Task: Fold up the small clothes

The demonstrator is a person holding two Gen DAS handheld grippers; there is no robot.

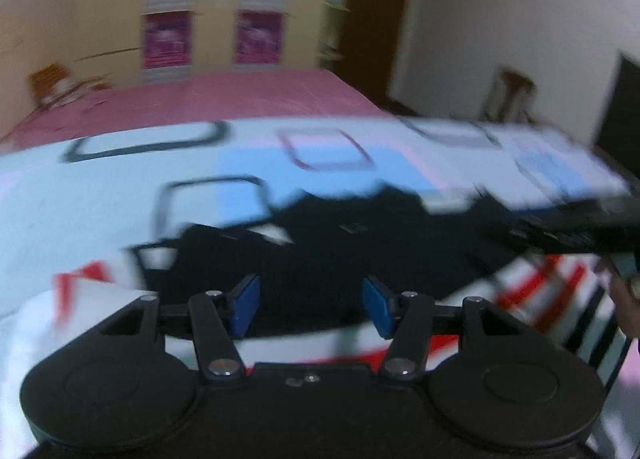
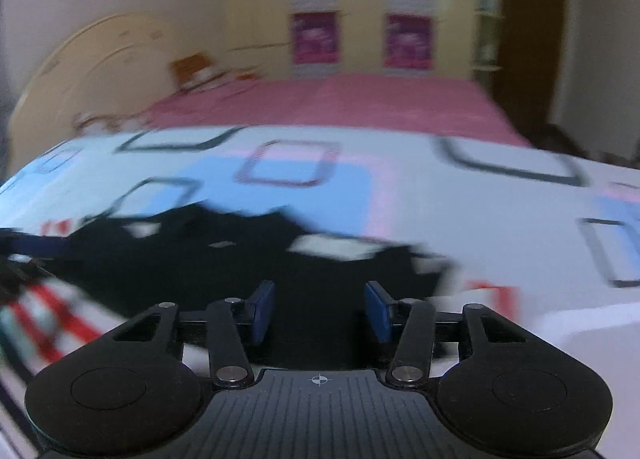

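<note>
A small black garment (image 1: 320,251) lies spread on a white bed cover with blue, pink and black square outlines (image 1: 120,195). My left gripper (image 1: 310,305) is open and empty, just above the garment's near edge. In the right wrist view the same black garment (image 2: 240,259) lies ahead, and my right gripper (image 2: 320,309) is open and empty over its near edge. A red, white and black striped cloth (image 1: 532,295) lies beside the garment, also seen in the right wrist view (image 2: 48,323). Both views are blurred by motion.
A pink bedsheet (image 1: 240,95) covers the far part of the bed. A yellow wardrobe with pink panels (image 2: 360,7) stands behind. A wooden chair (image 1: 508,95) and a dark door (image 1: 368,11) are at the right. The other gripper's dark arm (image 1: 580,227) enters from the right.
</note>
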